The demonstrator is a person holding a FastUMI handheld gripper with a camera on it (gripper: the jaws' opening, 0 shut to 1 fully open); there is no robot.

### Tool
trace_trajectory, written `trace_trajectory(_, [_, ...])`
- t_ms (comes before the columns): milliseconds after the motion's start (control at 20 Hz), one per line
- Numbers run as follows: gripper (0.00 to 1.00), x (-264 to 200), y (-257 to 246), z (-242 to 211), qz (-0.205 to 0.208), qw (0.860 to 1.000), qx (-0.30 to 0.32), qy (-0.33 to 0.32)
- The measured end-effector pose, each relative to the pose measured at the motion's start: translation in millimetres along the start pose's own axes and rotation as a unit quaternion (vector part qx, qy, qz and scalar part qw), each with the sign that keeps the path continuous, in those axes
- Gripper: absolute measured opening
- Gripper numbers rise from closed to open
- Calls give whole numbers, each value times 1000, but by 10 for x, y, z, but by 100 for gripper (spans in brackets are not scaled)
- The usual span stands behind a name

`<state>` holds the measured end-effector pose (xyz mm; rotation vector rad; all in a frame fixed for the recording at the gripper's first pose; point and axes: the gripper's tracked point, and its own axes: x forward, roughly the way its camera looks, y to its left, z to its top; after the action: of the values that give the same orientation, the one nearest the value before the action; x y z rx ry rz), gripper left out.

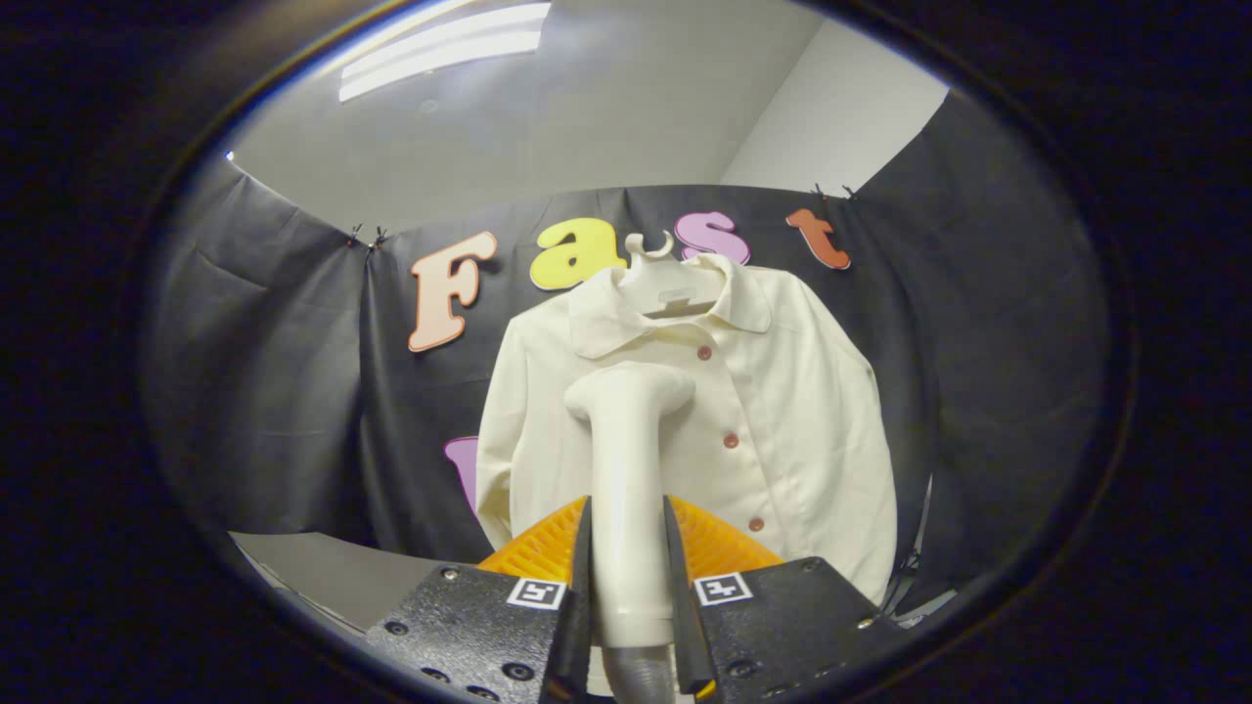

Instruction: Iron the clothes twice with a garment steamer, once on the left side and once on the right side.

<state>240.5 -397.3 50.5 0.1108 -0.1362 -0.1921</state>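
A cream shirt (782, 430) with reddish buttons hangs on a white hanger (657, 262) against the booth's black cloth wall. My gripper (627, 557) is shut on the handle of a white garment steamer (626, 460), which stands upright between the fingers. The steamer's head (631, 386) is raised in front of the shirt's chest, left of the button line. Whether the head touches the cloth I cannot tell. A grey hose (636, 675) leaves the handle's lower end.
A grey table surface (323, 572) lies low to the left of the fingers. Black cloth wall (264, 391) surrounds the shirt on both sides. A ceiling light (440, 49) glows above.
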Motion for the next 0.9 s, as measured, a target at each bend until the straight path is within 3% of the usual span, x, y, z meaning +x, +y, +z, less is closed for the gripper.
trace_trajectory(200, [33, -14, -24, -82, 9, 1000, 30, 3])
trace_trajectory(450, [33, -149, -115, -301, 0, 999, 22, 23])
trace_trajectory(900, [33, -559, -227, -1141, 1, 996, 39, 79])
